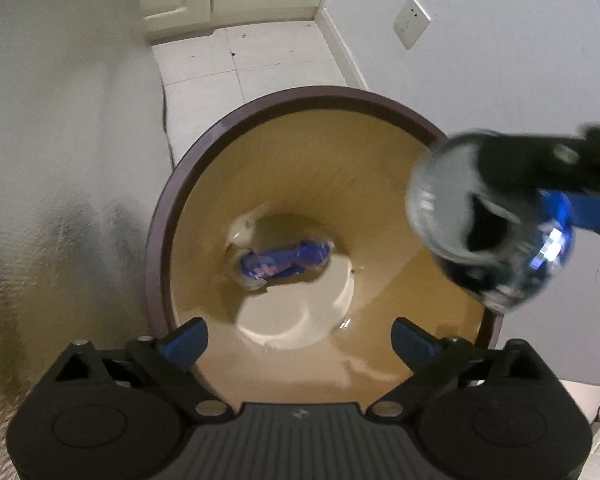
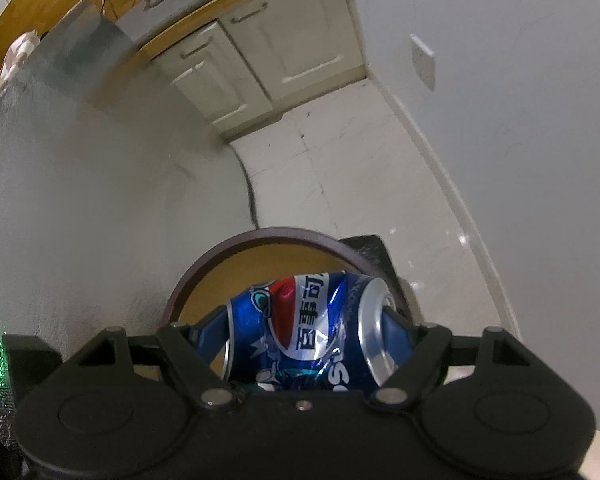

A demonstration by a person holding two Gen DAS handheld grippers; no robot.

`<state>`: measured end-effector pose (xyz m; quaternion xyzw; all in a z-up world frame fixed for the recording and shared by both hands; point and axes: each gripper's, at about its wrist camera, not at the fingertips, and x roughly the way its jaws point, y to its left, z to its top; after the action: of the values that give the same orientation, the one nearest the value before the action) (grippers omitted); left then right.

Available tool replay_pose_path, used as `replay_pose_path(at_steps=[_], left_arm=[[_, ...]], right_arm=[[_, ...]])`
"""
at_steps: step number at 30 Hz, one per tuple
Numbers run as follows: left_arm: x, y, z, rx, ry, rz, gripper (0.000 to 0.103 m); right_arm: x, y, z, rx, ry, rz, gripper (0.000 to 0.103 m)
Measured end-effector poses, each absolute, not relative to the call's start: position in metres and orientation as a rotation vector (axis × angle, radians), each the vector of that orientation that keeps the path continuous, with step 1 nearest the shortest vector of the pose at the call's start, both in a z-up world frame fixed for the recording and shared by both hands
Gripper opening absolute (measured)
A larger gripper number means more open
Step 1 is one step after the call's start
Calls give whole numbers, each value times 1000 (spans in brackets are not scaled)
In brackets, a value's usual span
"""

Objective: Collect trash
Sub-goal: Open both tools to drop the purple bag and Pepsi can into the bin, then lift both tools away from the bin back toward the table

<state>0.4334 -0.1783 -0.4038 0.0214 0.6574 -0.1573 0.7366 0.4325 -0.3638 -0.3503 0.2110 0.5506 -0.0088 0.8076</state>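
A round bin with a dark brown rim (image 1: pixel 260 108) and tan inside stands on the floor right below me. At its bottom lies a crumpled blue can (image 1: pixel 284 260) beside pale scraps. My left gripper (image 1: pixel 300 332) hangs over the bin's near edge, open, with nothing between its blue fingers. My right gripper (image 2: pixel 306 320) is shut on a crushed blue Pepsi can (image 2: pixel 316 332), held sideways above the bin rim (image 2: pixel 260 236). In the left wrist view that held can (image 1: pixel 492 220) is blurred over the bin's right edge.
A grey textured panel (image 1: pixel 60 160) rises close on the left, and a white wall with a socket (image 1: pixel 411 22) on the right. Cream cabinet doors (image 2: pixel 292 48) close off the tiled floor (image 1: pixel 260 60) beyond. A dark cable (image 2: pixel 252 200) runs along the panel's foot.
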Motion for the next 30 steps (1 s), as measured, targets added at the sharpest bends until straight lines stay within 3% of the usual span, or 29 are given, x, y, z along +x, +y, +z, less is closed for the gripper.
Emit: replay_pose_path(at_steps=[8,11,30], left_arm=[[422,-170,-394,79,1440,-309,103],[420,-165,-395,90,1435,-296,103],[409,-161,-375,105,1405,-305,103]], right_arm=[[462,-338,-383,412,1237,62,84],[464,-335,-394,420,1264,76,99],[410,-361,-368,339,1281,66,99]])
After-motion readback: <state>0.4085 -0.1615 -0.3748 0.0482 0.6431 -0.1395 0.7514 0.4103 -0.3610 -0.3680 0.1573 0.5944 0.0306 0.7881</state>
